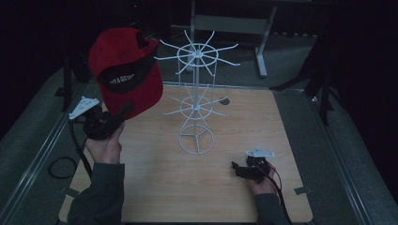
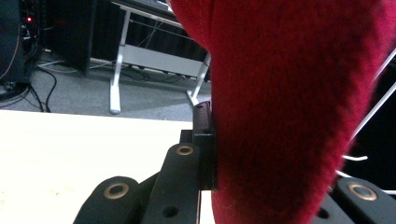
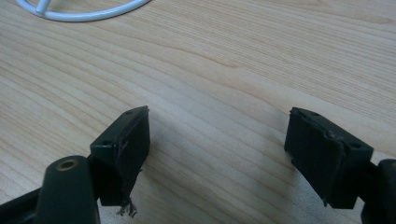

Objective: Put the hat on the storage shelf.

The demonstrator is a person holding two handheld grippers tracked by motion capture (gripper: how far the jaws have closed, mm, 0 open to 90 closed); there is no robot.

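Left tongs point(image 1: 123, 111) raised, jaws clamped shut, right tongs point(image 1: 236, 167) low — jaws wide apart

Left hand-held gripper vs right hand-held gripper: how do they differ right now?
The left hand-held gripper is shut on the brim of the red cap; the right hand-held gripper is open, with nothing between its jaws. The left one is raised above the wooden table beside the white wire rack; the right one sits low over the table. Both have black jaws and a grey plate on top.

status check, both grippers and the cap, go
Left gripper shut on red cap, held up beside white wire rack. Right gripper open, empty, low over table. Nothing between cap and rack.
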